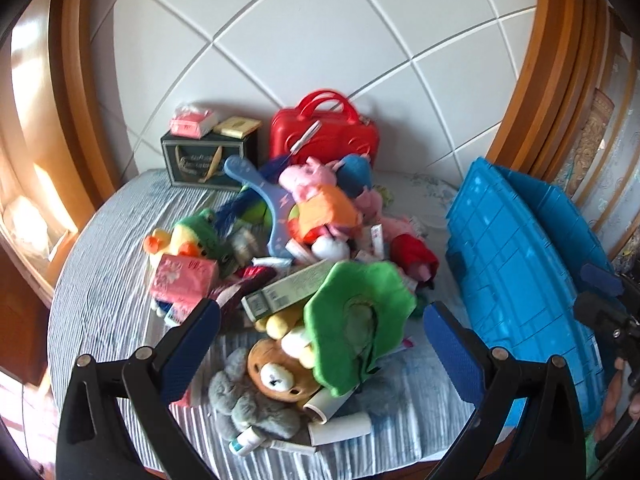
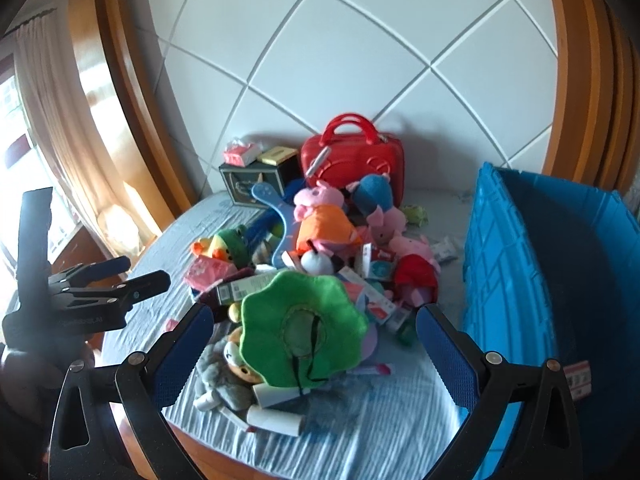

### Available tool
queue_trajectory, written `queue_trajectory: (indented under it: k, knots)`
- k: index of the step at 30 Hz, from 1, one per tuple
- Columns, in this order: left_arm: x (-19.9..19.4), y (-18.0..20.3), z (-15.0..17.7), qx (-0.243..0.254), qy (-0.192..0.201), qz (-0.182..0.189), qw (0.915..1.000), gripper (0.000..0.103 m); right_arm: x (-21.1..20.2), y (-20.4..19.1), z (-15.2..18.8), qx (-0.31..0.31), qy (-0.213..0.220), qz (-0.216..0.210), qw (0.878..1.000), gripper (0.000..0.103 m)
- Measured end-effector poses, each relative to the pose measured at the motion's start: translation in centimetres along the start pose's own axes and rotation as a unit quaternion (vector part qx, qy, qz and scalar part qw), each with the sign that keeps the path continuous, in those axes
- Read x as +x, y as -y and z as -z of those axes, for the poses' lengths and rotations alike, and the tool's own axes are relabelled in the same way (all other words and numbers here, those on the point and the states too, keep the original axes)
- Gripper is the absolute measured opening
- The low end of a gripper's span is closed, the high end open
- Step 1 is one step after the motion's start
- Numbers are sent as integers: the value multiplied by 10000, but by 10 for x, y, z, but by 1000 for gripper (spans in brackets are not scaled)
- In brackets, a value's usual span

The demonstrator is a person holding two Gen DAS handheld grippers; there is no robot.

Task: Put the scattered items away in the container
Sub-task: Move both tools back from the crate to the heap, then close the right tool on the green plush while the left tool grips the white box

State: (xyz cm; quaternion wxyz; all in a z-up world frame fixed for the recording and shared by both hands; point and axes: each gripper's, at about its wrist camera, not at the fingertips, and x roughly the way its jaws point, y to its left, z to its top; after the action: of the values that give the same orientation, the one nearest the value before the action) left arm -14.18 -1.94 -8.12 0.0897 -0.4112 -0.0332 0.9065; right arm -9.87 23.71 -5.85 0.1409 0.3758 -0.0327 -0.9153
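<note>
A heap of toys and small boxes lies on the striped bed sheet (image 1: 104, 280). On top near the front sits a green plush flower hat (image 1: 360, 316) (image 2: 300, 328), with a brown bear plush (image 1: 280, 376) and a grey plush (image 1: 248, 404) under it. Further back are a pink pig plush (image 1: 316, 192) and a pink tissue pack (image 1: 184, 280). The blue crate (image 1: 520, 264) (image 2: 520, 280) stands at the right. My left gripper (image 1: 320, 340) is open above the hat, holding nothing. My right gripper (image 2: 314, 348) is open too, hovering over the same hat.
A red case (image 1: 324, 132) and a dark box (image 1: 208, 160) stand at the back against the white padded headboard (image 1: 320, 40). White rolls (image 2: 276, 420) lie near the bed's front edge. A window with a curtain (image 2: 48, 120) is at the left.
</note>
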Motion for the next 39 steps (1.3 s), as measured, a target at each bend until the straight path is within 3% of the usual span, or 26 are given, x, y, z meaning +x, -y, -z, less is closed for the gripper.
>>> queue_trajectory:
  k: [13, 26, 33, 39]
  knots:
    - [68, -45, 29, 25, -677, 101, 9977, 103, 68, -28, 32, 86, -610, 224, 9979, 103]
    - [110, -97, 42, -101, -1051, -106, 9944, 103, 202, -69, 84, -352, -1431, 290, 9887, 103]
    - [132, -110, 38, -71, -1106, -131, 9938, 103, 255, -94, 90, -485, -1472, 427, 9870, 103]
    - [153, -108, 31, 116, -1190, -44, 9928, 103, 270, -81, 85, -30, -1370, 419, 9897, 85]
